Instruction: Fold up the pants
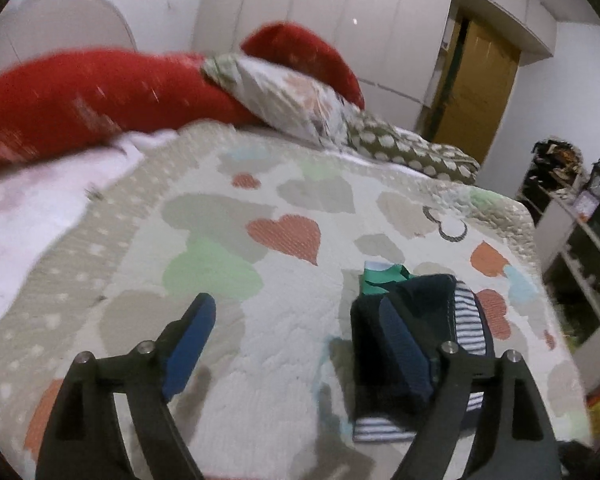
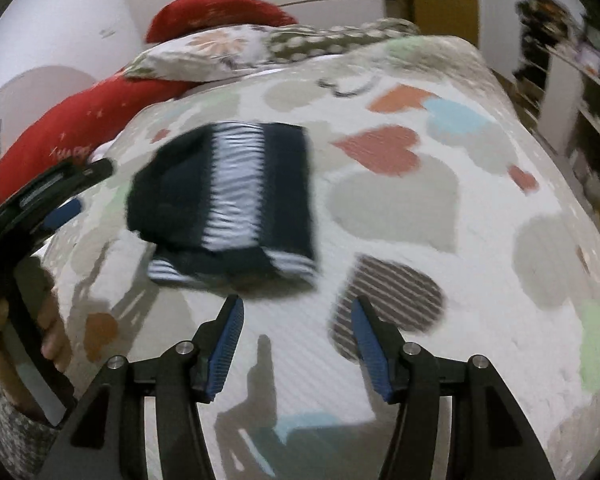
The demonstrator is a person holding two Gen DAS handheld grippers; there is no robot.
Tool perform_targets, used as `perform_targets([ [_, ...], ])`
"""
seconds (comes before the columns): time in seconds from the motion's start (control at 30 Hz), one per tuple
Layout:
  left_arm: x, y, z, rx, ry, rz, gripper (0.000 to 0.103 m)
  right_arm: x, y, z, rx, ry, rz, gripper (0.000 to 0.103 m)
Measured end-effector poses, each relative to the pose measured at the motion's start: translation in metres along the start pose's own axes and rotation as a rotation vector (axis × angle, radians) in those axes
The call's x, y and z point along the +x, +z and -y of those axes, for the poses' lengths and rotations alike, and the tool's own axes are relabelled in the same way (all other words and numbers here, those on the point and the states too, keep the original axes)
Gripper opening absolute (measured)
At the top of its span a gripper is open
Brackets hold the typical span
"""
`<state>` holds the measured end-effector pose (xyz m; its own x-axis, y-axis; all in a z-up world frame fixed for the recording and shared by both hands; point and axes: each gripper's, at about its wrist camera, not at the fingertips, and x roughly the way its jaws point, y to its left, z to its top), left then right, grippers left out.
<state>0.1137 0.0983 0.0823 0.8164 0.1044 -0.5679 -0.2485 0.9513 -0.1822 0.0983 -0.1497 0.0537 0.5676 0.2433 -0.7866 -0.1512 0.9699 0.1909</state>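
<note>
The pants (image 2: 224, 204) are dark navy with a white-and-navy striped band, folded into a compact rectangle on the heart-patterned quilt (image 2: 400, 216). In the left wrist view the folded pants (image 1: 424, 344) lie behind and beside my right finger, with a bit of green cloth (image 1: 380, 278) showing at their far end. My left gripper (image 1: 296, 320) is open and holds nothing; it also shows at the left edge of the right wrist view (image 2: 48, 196). My right gripper (image 2: 298, 316) is open and empty, just in front of the pants' near edge.
Red pillows (image 1: 100, 96) and patterned pillows (image 1: 300, 96) lie at the head of the bed. A pink sheet (image 1: 32, 208) lies at the left. Shelves (image 1: 572, 248) stand beyond the bed's right edge. A yellow door (image 1: 472, 92) is at the back.
</note>
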Motion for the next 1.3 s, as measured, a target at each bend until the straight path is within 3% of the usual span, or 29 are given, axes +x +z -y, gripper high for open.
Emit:
perform_targets([
  [0.1, -0.027, -0.012, 0.011, 0.032, 0.035, 0.081, 0.103, -0.011, -0.009, 0.016, 0.031, -0.007, 0.021, 0.062],
  [0.2, -0.054, -0.023, 0.021, 0.082, 0.008, 0.132, 0.103, -0.017, -0.012, 0.022, 0.048, 0.004, 0.036, 0.063],
  [0.33, -0.069, -0.033, 0.023, 0.117, -0.065, 0.135, 0.103, -0.021, -0.016, 0.018, 0.050, 0.007, 0.050, 0.064],
  [0.5, -0.062, -0.037, 0.020, 0.123, -0.139, 0.085, 0.103, -0.023, -0.018, 0.019, 0.057, -0.035, 0.054, 0.064],
  [0.63, -0.052, -0.039, 0.014, 0.113, -0.114, 0.045, 0.103, -0.023, -0.017, 0.017, 0.052, -0.054, 0.052, 0.064],
  [1.0, -0.033, -0.042, -0.001, 0.027, -0.150, -0.049, 0.103, -0.015, -0.022, -0.010, -0.051, -0.078, 0.043, 0.065],
  [1.3, -0.029, -0.045, 0.003, 0.065, -0.137, -0.065, 0.103, -0.009, -0.023, -0.013, -0.058, -0.073, 0.024, 0.066],
])
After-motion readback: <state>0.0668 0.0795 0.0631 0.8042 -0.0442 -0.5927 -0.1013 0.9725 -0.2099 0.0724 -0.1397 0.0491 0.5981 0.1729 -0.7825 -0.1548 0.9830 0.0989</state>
